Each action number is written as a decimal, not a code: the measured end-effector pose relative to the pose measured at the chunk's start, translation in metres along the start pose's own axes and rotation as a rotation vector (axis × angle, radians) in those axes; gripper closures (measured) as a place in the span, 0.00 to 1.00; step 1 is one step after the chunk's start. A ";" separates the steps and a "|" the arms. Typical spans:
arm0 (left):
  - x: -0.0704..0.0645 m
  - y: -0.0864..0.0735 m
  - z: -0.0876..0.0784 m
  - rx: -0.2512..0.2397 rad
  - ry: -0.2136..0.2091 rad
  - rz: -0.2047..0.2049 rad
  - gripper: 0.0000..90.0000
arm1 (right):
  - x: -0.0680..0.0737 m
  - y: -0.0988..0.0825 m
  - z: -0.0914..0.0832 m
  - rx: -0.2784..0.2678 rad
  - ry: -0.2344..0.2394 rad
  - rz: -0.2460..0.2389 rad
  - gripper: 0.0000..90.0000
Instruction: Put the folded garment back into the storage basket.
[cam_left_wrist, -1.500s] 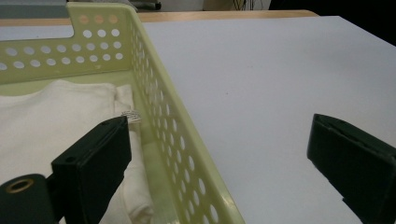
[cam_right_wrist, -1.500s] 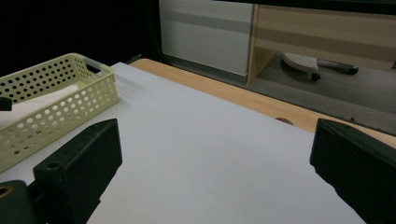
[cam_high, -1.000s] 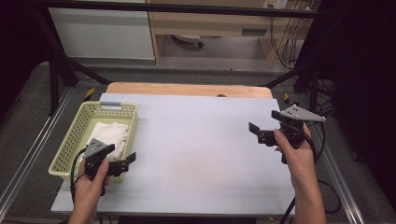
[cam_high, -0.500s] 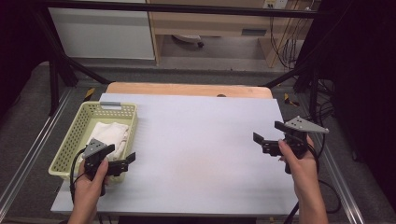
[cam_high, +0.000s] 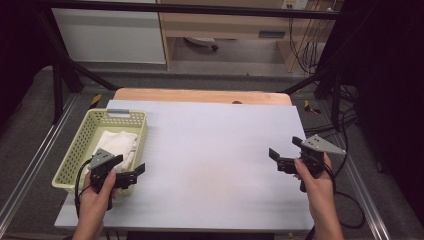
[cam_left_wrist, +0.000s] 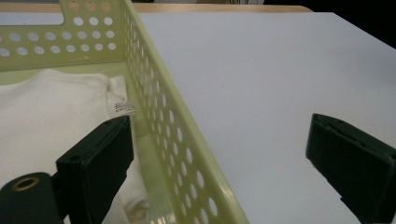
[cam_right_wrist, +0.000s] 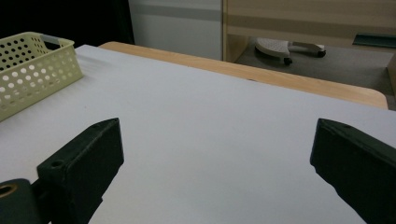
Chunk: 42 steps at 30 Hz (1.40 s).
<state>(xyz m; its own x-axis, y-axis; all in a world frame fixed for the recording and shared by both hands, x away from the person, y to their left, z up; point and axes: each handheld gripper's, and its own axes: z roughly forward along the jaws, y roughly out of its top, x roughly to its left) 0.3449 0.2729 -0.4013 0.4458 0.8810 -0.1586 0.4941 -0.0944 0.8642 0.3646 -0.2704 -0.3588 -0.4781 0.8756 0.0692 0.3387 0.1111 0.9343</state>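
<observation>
- Two grippers are held over a pale grey table (cam_high: 210, 150), one at each side; going from left to right, the first thing is a yellow-green perforated basket (cam_high: 80, 145) at the table's left edge, with a grey tab on its far rim
- In the basket lies a folded white cloth (cam_high: 117, 142); in the left gripper view a small white label (cam_left_wrist: 124, 107) is sewn at the cloth's edge, just beside the basket's wall; it carries a few lines of tiny grey print, too small to read
- The left gripper (cam_high: 131, 167) is held at the basket's near right corner; it is released, its jaws spread wide; in the left gripper view one jaw hangs over the cloth inside the basket and the other over the bare table, with the basket's wall running between them; neither jaw can be seen to touch cloth or basket
- The middle of the table is bare; along its far edge a strip of light wooden board (cam_high: 200, 95) shows
- The right gripper (cam_high: 285, 152) is held above the table near its right edge, well apart from the basket; it too is released, jaws wide, grasping nothing; a grey three-cornered plate sits on top of it
</observation>
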 end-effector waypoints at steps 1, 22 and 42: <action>0.000 0.000 0.000 -0.001 0.001 -0.001 0.08 | 0.002 -0.003 0.002 0.001 0.002 0.002 0.03; -0.001 0.000 0.000 -0.001 0.007 0.003 0.08 | 0.003 -0.034 0.021 0.065 0.028 0.029 0.06; -0.017 0.007 -0.005 -0.062 0.012 0.085 0.09 | 0.033 -0.063 0.046 0.122 0.137 -0.035 0.04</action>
<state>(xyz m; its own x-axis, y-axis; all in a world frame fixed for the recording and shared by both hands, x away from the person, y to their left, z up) 0.3366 0.2592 -0.3903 0.4752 0.8764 -0.0783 0.4076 -0.1404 0.9023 0.3646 -0.2266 -0.4310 -0.5942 0.7990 0.0925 0.4118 0.2034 0.8883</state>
